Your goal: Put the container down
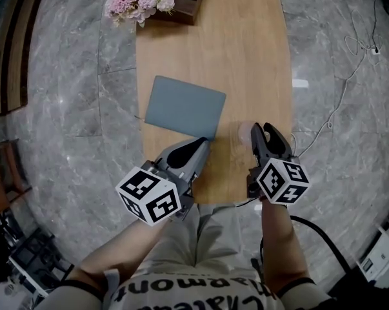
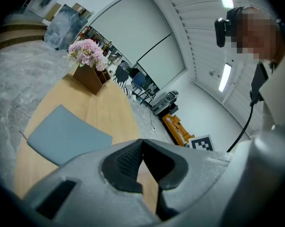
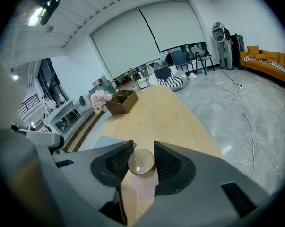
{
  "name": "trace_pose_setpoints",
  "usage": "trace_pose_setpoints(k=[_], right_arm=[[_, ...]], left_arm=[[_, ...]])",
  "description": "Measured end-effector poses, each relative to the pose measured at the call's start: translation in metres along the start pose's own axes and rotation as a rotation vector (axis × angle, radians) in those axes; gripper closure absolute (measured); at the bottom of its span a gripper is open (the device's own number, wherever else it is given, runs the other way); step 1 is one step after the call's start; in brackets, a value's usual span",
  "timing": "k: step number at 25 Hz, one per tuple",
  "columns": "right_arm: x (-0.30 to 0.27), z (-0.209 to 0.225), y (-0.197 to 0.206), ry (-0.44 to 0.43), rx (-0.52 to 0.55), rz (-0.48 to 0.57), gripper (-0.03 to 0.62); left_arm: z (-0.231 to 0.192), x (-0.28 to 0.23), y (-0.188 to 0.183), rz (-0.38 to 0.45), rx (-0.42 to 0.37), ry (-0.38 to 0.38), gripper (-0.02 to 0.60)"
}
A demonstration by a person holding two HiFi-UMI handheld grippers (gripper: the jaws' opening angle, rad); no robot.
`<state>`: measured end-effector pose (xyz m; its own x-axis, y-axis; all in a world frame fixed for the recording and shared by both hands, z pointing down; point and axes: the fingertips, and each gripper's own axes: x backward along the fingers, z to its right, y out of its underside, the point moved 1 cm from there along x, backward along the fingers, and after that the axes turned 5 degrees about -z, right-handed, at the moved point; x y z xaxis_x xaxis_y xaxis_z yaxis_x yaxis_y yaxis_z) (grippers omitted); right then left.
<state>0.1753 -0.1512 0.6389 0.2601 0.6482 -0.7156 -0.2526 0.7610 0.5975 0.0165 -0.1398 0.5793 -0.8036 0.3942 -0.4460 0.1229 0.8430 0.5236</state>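
Right gripper (image 3: 142, 149) fingers clamped on the clear, wooden-lidded round container (image 3: 141, 162) — light wooden counter (image 1: 246, 57) directly beneath; left gripper (image 2: 141, 142) fingers together, empty.

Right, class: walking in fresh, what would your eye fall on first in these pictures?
The right gripper clamps a container with a round wooden lid at the near end of the wooden table. Ahead of the shut, empty left gripper lies a grey-blue mat, and pink flowers stand in a wooden box at the far end.
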Motion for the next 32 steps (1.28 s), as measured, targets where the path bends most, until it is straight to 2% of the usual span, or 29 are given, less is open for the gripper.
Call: trace_pose_setpoints(k=[9,22,28,32], right_arm=[[-0.006,0.005,0.017,0.015,0.026,-0.046,0.461],[-0.012,0.005,0.022,0.006,0.016,-0.049,0.461],[-0.014,-0.002,0.028,0.003,0.115,-0.053,0.459],[-0.014,-0.005,0.031,0.004,0.132,-0.053,0.459]], left_arm=[[0.007,-0.004,0.021,-0.058,0.016,0.019,0.566],[0.008,-0.008,0.023,-0.050,0.018,0.006,0.566],[0.009,-0.010,0.027,-0.054,0.016,0.008,0.566],[0.009,-0.008,0.029,-0.056,0.011,0.008,0.566]])
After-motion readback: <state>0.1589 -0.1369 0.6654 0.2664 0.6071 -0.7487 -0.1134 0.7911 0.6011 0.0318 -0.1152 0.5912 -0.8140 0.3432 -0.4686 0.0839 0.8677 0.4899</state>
